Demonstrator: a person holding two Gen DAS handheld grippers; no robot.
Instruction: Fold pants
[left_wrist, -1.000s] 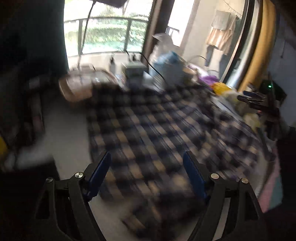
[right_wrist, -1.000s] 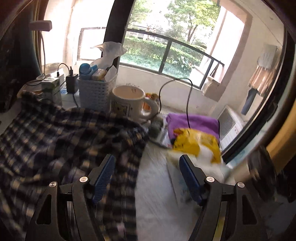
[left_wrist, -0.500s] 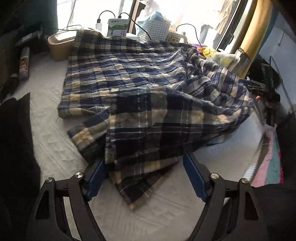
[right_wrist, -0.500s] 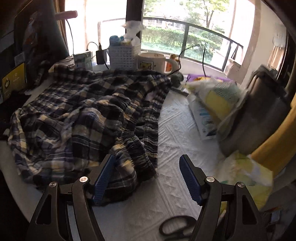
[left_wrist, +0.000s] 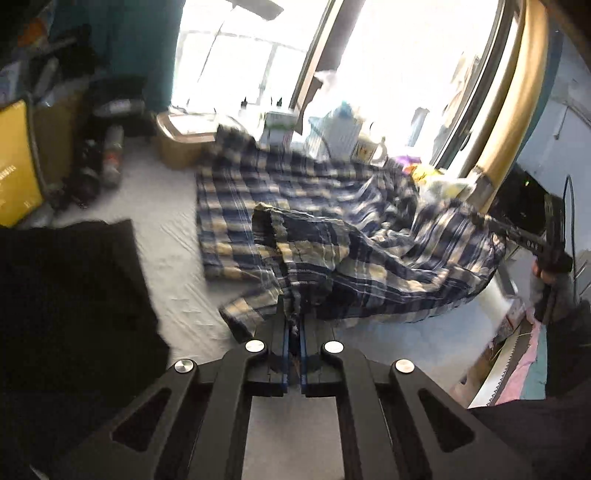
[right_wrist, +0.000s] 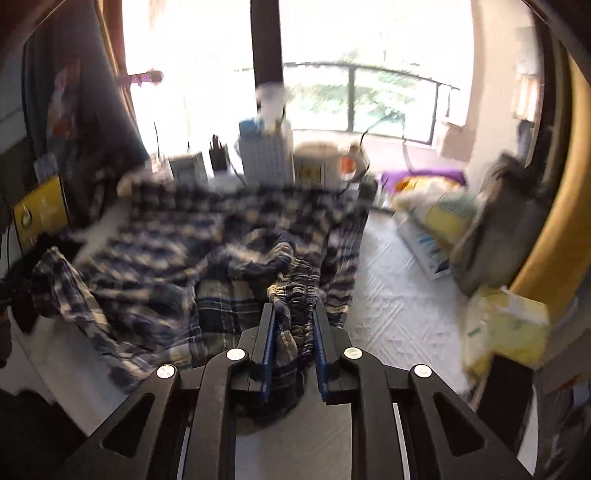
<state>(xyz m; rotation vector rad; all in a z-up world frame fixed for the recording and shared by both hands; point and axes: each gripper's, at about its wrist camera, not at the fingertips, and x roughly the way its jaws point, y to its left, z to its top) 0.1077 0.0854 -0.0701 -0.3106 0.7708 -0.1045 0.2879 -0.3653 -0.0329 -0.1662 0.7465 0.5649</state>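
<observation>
Nearest in the left wrist view, the left gripper (left_wrist: 293, 325) has its jaws pressed together on a thin edge of the plaid pants (left_wrist: 332, 229), with a wisp of cloth pinched between the blue pads. In the right wrist view, the right gripper (right_wrist: 293, 332) has jaws closing on a thick gathered bunch that looks like the elastic waistband (right_wrist: 295, 291); the cloth fills the gap and the pads look pressed on it.

The pants lie rumpled across the white desk (left_wrist: 166, 229), spread from the grippers back toward the window, one part flat and another heaped in loose ridges. They look light and very soft: the cloth drapes, sags between the two held points and will slide easily over the desk. A thin pinch like the left one may slip if pulled hard, so a hem or seam gives a firmer hold. The shirred waistband is bulkier and grips well. Holding two corners of one edge apart should keep the cloth taut enough to lay over.

Further back, a white basket (right_wrist: 266, 162) and a mug (right_wrist: 317, 164) stand just behind the cloth, close enough to snag.
</observation>
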